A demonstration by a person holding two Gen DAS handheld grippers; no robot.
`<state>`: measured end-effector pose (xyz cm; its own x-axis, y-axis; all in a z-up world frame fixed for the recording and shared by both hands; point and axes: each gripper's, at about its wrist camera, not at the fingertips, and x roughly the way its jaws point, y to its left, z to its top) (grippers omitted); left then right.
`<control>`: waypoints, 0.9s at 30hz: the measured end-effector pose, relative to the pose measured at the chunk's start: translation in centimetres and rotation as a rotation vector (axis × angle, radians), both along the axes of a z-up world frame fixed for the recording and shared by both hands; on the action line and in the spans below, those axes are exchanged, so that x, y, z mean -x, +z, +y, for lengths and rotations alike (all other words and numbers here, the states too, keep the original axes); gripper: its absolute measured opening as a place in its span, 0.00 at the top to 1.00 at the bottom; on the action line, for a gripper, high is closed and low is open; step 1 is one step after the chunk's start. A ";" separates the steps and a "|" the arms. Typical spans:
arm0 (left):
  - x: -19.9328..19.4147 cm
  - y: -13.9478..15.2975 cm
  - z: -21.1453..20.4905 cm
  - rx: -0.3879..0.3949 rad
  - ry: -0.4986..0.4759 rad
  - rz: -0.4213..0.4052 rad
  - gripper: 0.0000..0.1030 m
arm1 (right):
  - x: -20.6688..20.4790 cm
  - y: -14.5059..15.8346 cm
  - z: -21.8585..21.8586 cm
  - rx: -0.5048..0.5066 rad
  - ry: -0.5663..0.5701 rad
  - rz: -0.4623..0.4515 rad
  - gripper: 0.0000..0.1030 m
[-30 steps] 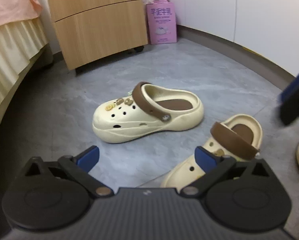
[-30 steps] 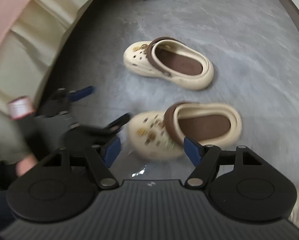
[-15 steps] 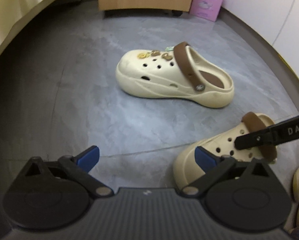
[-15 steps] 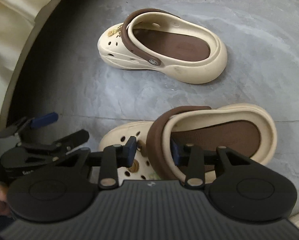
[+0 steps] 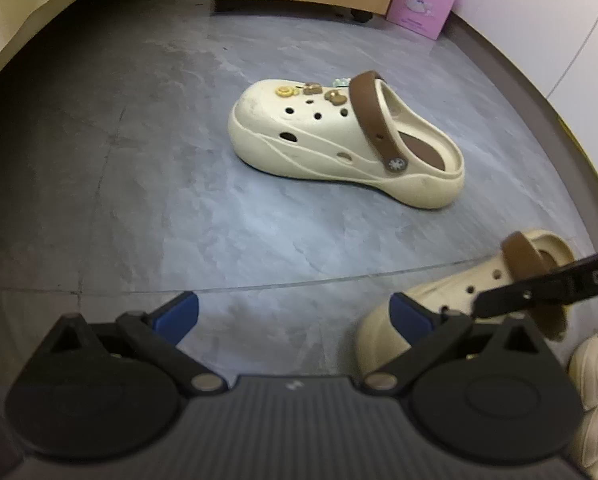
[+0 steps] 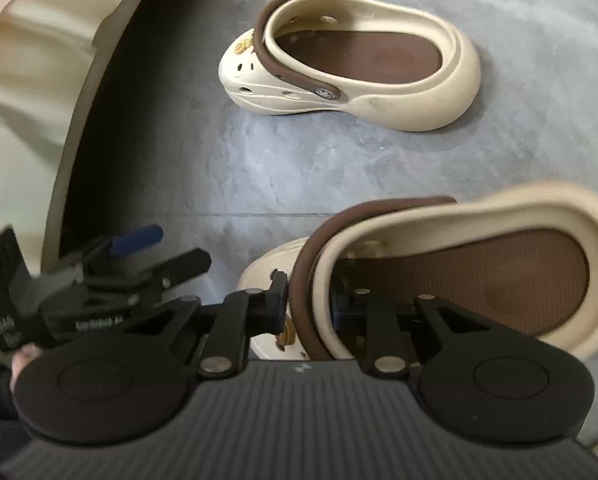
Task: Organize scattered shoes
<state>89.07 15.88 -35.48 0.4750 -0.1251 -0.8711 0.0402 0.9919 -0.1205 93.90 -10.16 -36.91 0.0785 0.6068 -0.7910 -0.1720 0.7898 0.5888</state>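
Since the earlier frames the right gripper [image 6: 309, 306] has been lowered onto the nearer clog [image 6: 479, 268] and its jaws have just been closing, so that the brown strap [image 6: 315, 280] and the cream rim beside it are now pinched between the pads; the strap that stood free between wide jaws a moment ago is clamped. Seen from the right wrist, the left gripper [image 6: 167, 246] is found to the left of the right gripper and a little ahead of it, held over bare grey floor [image 6: 339, 176] with its blue-tipped fingers apart and nothing between them. At the far left a pale bed skirt [image 6: 27, 92] is seen. Ahead of the right gripper, well apart from the held clog, the second clog [image 6: 379, 92] is stood upright on the floor, toe to the left and heel to the right. Seen from the left wrist, the left gripper [image 5: 295, 310] is spread wide over empty floor; the second clog [image 5: 339, 148] is set ahead of it and slightly to the right, charms on its toe. To the right, just beside the right fingertip, the nearer clog [image 5: 459, 292] is seen, with a black finger [image 5: 539, 286] of the right gripper laid across its strap. At the right edge pale shoes [image 5: 595, 364] are partly seen.
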 end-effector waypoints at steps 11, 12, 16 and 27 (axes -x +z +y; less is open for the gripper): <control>0.2 -0.5 -0.2 0.019 0.006 0.041 0.01 | -0.3 0.0 -12.6 0.042 -0.164 -0.018 0.79; 0.2 -0.6 -0.2 0.022 0.005 0.048 0.01 | -0.3 -0.2 -14.4 0.048 -0.184 -0.018 0.78; 0.5 -0.9 -0.7 0.023 -0.017 0.064 0.01 | -0.2 -0.5 -16.9 0.063 -0.174 -0.023 0.78; 0.8 -0.9 -1.2 0.024 -0.045 0.068 0.01 | 0.6 -0.8 -23.3 0.160 -0.146 -0.036 0.69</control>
<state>88.23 14.64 -36.38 0.4086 -0.1658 -0.8975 0.0754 0.9861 -0.1478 93.33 -33.42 -37.69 0.1866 0.4535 -0.8715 -0.0676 0.8909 0.4492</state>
